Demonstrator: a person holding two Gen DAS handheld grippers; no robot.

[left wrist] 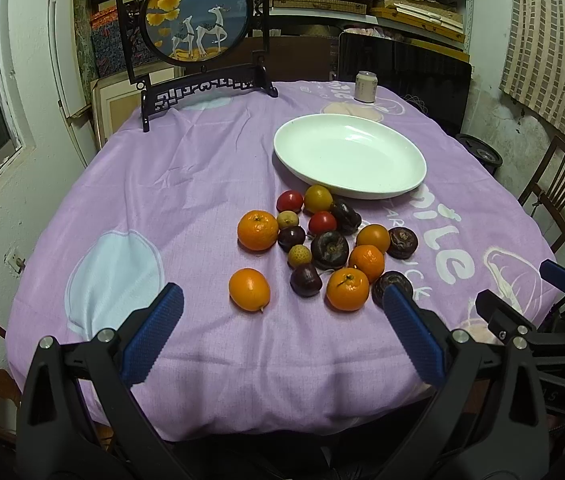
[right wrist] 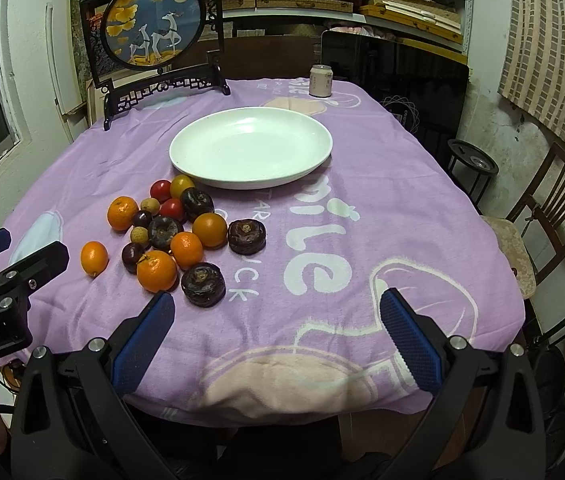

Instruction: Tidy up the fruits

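Left gripper (left wrist: pixel 282 312): two black plastic arms shaped like clamp handles, each tipped with a blue pad (left wrist: pixel 154 332) covered in fine raised ridges. Round silver screws (left wrist: pixel 105 335) sit at the joints. Right gripper (right wrist: pixel 276 318): same build, with ridged blue pads (right wrist: pixel 408 336), silver screws (right wrist: pixel 457 342) and black arms; its body bears small, partly unreadable white lettering.

White plate (right wrist: pixel 186 160); lilac tablecloth (left wrist: pixel 186 184), white lettering; orange mandarins (left wrist: pixel 257 230); blue-padded claws.
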